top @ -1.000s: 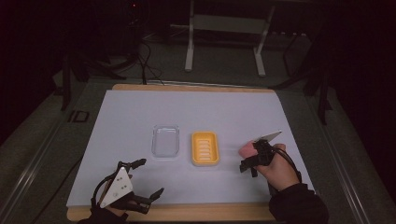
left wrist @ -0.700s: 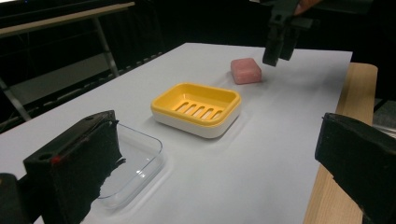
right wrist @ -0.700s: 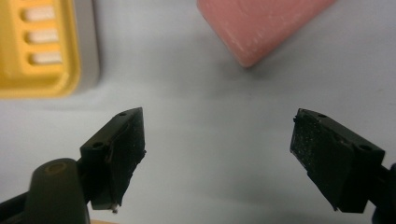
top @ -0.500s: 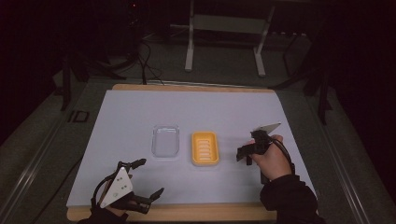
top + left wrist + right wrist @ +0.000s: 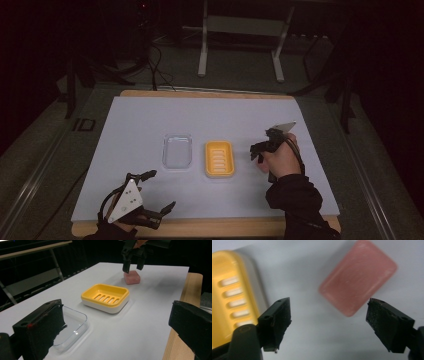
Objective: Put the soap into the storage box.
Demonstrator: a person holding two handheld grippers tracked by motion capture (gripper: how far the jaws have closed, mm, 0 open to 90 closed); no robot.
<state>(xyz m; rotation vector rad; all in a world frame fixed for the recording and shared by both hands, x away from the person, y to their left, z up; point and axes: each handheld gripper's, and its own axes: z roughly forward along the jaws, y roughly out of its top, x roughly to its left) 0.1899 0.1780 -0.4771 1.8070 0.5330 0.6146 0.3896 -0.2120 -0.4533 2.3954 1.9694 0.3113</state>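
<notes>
The table (image 5: 210,112), under a pale sheet with a wooden edge showing along the near side, carries everything here. On it, to the left of the right gripper (image 5: 256,151) in the high view, sits the yellow soap dish (image 5: 219,159) with its slotted floor, and beyond that dish, farther from the right gripper, lies the clear plastic lid (image 5: 178,150), open side up.

The left gripper (image 5: 159,192) rests at the near edge of the table, well apart from the dish and the lid, with its jaws spread wide and nothing between them (its grey plate faces upward). In its own view the lid lies just past its left jaw and the dish a little farther ahead.

The right gripper hangs beside the right end of the dish, pointing down at the table. Its jaws stand apart and grip nothing.

The pink soap bar (image 5: 358,277) lies flat on the sheet straight below and slightly ahead of those jaws, tilted across the gap between them, touching neither pad. It is outside the dish, just beside it.
</notes>
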